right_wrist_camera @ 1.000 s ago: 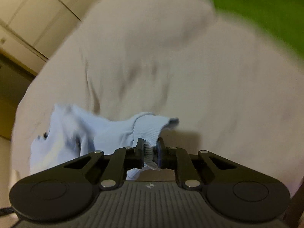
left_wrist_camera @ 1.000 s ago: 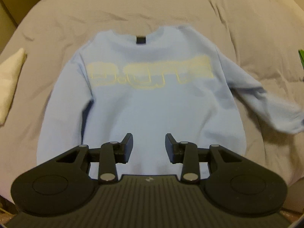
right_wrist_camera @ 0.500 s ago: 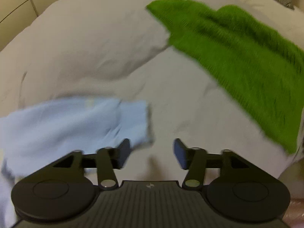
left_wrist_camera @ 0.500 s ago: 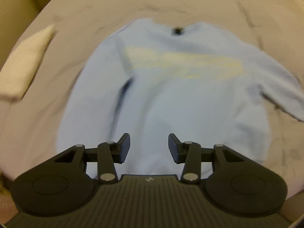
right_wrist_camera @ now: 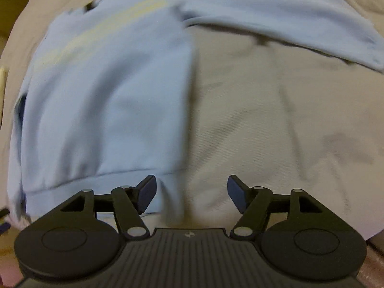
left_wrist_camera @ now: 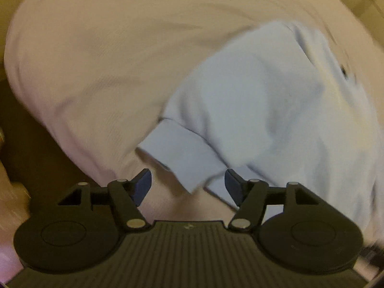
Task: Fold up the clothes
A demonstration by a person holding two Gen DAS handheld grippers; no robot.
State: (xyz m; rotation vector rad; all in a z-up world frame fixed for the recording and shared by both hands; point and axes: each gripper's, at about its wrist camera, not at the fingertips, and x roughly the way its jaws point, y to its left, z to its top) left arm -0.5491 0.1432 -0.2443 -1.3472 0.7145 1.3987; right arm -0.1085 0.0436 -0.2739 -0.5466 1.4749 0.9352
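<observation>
Your left tool (left_wrist_camera: 188,184) points steeply down at the bed (left_wrist_camera: 100,67), which is covered by a beige sheet. Its jaws stand apart and are opening. The ribbed cuff (left_wrist_camera: 182,158) of the light blue sweatshirt (left_wrist_camera: 264,100) lies in view between the two fingertips, but neither pad presses on it; the tool grips nothing. The cuff's free edge runs diagonally, just ahead of the left fingertip. To the left of the cuff the sheet is bare up to the bed's rounded edge, where a dark gap follows.

Your right tool (right_wrist_camera: 192,192) also points steeply down, with its jaws apart and opening, holding nothing. The lower right corner of the sweatshirt (right_wrist_camera: 108,96), with its ribbed hem band (right_wrist_camera: 96,184), lies between and under the fingertips, toward the left one. The garment's side edge runs upward from that corner. Its other sleeve (right_wrist_camera: 288,19) stretches across the top of the view toward the right. Between the side edge and that sleeve the sheet (right_wrist_camera: 276,120) is bare, with shallow wrinkles. Both views are motion-blurred, so fine contact cannot be confirmed.
</observation>
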